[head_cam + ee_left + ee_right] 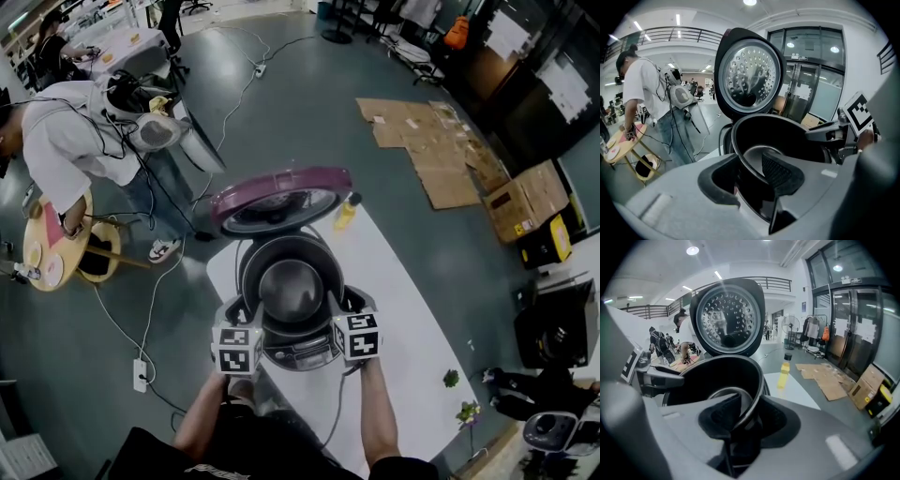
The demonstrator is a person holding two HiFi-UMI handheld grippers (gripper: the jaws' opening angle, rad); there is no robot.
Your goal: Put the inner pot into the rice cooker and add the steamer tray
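The left tool (751, 176) and the right tool (740, 423) each pinch the inner pot (291, 289) by opposite sides of its rim, jaws part-closed. The pot sits in the open rice cooker's (302, 354) mouth on the desk (403, 319).

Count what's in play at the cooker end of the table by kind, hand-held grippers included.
Rice cooker: 1, lid open
Inner pot: 1
Yellow bottle: 1
Hand-held gripper: 2, left hand-held gripper and right hand-held gripper, each clamped on the inner pot's rim
Total: 5
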